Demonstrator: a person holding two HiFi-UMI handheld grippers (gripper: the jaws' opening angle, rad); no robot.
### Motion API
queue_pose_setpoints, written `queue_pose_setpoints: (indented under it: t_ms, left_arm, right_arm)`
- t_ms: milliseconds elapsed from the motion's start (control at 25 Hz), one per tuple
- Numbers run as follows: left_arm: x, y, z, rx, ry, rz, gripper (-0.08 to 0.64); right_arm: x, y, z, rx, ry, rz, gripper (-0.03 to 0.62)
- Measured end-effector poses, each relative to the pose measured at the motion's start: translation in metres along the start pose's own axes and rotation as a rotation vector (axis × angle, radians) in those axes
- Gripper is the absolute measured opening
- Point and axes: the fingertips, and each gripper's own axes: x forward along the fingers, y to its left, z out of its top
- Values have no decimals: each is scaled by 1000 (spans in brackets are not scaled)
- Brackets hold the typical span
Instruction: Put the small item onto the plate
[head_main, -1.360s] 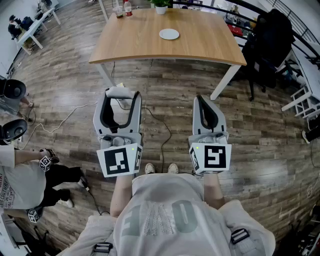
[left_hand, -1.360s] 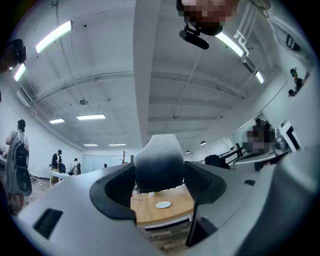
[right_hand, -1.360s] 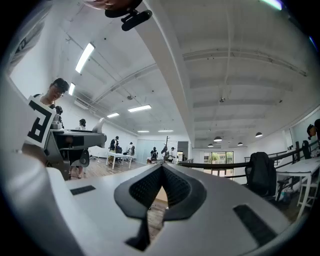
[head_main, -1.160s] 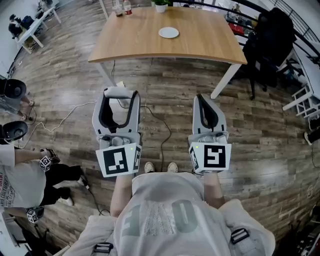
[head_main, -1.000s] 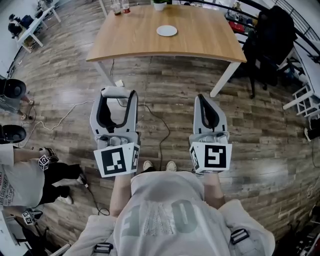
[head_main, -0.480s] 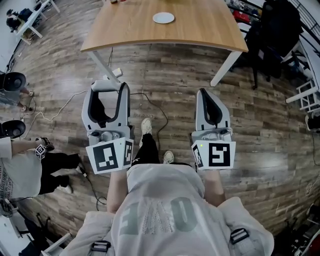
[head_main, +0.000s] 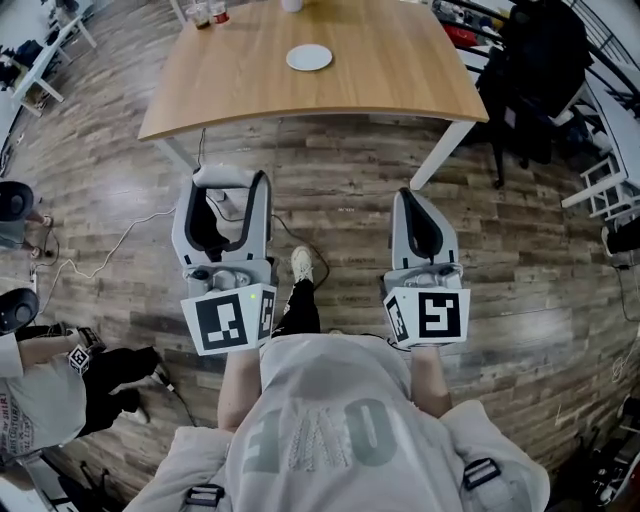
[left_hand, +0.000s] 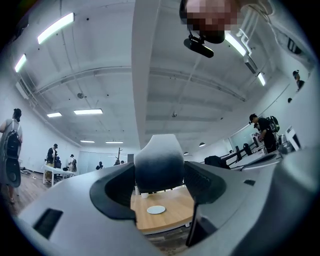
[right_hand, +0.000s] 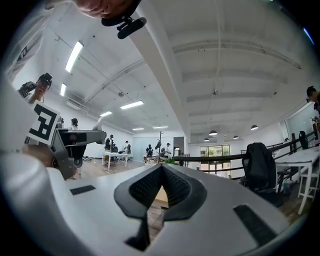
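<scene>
The plank floor (head_main: 330, 190) fills most of the head view. At the top stands the wooden surface (head_main: 380, 70), its far edge cut off by the frame. The person's torso takes up the bottom, with both forearms reaching forward and one shoe (head_main: 301, 264) showing between them. To the right of the surface is a chair (head_main: 540, 60) under a black heap, partly out of frame. A second person (head_main: 40, 380) sits at the lower left, also cut off. A cable (head_main: 100, 255) trails across the floor.

The left claw (head_main: 228, 190) is held over the floor, short of the surface. Its jaws stand wide, clamped on the item (head_main: 220, 175) near their tips. In the left gripper view the item is a rounded, pale grey-white lump that blocks the middle, and its exact shape is hard to make out. The right claw (head_main: 412, 200) is level with the left over the floor. Its jaws meet at the tips and grip nothing.

The white plate (head_main: 309, 57) lies on the surface toward the far side, well apart from the item. In the left gripper view it shows just under the item. Two small containers (head_main: 205, 13) stand at the surface's far left corner, clipped by the frame and too small to tell apart.
</scene>
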Motion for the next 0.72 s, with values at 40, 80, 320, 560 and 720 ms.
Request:
queue_pose_setpoints:
  t_ms: [40, 80, 320, 560, 720]
  left_arm:
    - [14, 4, -3, -6, -5, -4, 304]
    - [28, 9, -6, -10, -11, -9, 304]
    - [109, 47, -31, -34, -10, -52, 304]
    - [188, 82, -44, -24, -29, -76, 304]
    - [227, 106, -57, -24, -42, -79, 304]
  right_arm:
    - [16, -2, 1, -1, 0, 1, 17]
    - [32, -3, 2, -5, -1, 2, 17]
    - [126, -4, 8, -35, 10, 7, 17]
    - [208, -10, 16, -67, 12, 0, 17]
    - [254, -8, 12, -77, 20, 0, 17]
